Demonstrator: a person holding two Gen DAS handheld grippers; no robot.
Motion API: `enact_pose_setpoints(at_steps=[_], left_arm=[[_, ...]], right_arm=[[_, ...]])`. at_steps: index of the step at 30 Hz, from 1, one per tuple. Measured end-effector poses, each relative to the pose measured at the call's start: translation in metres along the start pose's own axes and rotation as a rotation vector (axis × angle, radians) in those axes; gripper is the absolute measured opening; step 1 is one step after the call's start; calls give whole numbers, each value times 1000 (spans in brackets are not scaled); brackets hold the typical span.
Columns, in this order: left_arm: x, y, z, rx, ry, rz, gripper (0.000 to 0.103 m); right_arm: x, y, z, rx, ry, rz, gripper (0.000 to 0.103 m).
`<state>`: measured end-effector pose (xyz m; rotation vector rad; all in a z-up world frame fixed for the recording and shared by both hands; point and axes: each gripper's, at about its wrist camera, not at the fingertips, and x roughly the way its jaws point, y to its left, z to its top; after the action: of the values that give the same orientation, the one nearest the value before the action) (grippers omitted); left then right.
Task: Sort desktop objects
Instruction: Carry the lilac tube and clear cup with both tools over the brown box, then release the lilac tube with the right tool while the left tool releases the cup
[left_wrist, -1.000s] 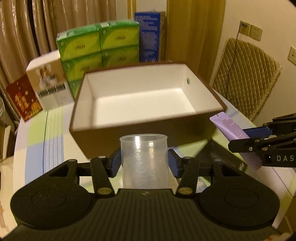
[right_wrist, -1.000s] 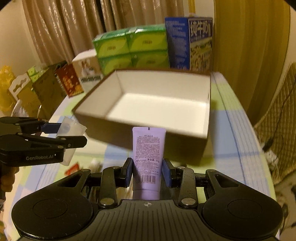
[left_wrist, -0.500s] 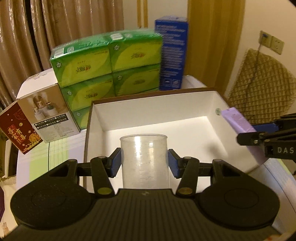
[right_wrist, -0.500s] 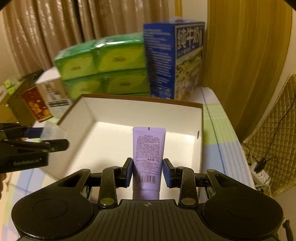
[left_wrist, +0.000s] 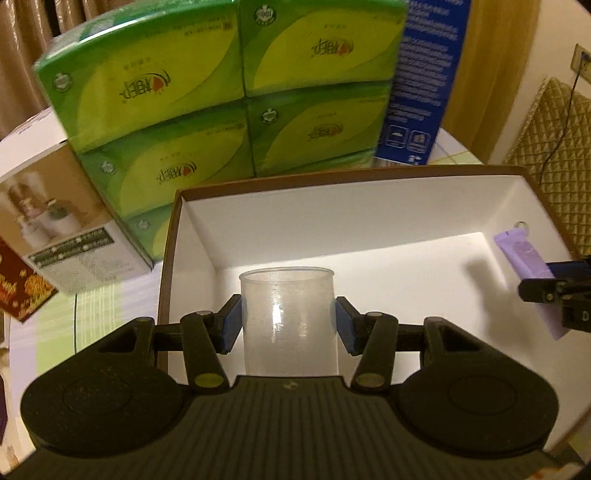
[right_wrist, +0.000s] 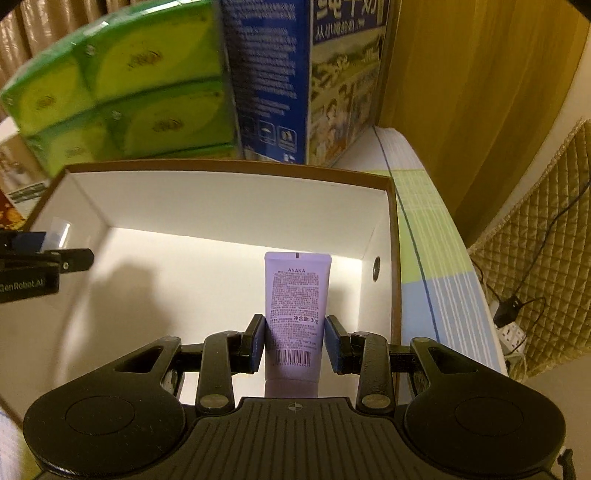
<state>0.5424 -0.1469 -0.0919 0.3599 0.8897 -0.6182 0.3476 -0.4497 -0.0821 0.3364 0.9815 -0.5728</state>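
Observation:
My left gripper (left_wrist: 288, 325) is shut on a clear plastic measuring cup (left_wrist: 288, 314), held upright over the left part of an open brown box with a white inside (left_wrist: 369, 221). My right gripper (right_wrist: 294, 341) is shut on a lilac cream tube (right_wrist: 297, 295), crimped end forward, over the box's right side (right_wrist: 384, 236). The tube (left_wrist: 524, 258) and the right gripper's tip (left_wrist: 546, 291) show at the right edge of the left wrist view. At the left edge of the right wrist view are the left gripper's tip (right_wrist: 55, 254) and a bit of the cup (right_wrist: 59, 230).
Behind the box stand stacked green tissue packs (left_wrist: 229, 96) and a tall blue carton (right_wrist: 306, 74). A white product box (left_wrist: 55, 221) and a red card (left_wrist: 18, 284) sit at the left. A quilted chair back (right_wrist: 546, 236) and a power strip with cable (right_wrist: 511, 332) lie right of the striped tablecloth (right_wrist: 436, 258).
Both grippers have moved forward and down, from in front of the box to over its inside. The cup and the tube stay held. The tissue packs and blue carton loom closer.

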Motion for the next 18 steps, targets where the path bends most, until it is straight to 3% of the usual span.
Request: enact_pose_setpoints(at_steps=[8, 18], left_arm=[[29, -7, 8, 94, -5, 69, 48], [52, -13, 13, 120, 28, 74, 47]], right_arm=[[21, 7, 11, -91, -4, -63, 32], [35, 13, 20, -149, -6, -100, 32]])
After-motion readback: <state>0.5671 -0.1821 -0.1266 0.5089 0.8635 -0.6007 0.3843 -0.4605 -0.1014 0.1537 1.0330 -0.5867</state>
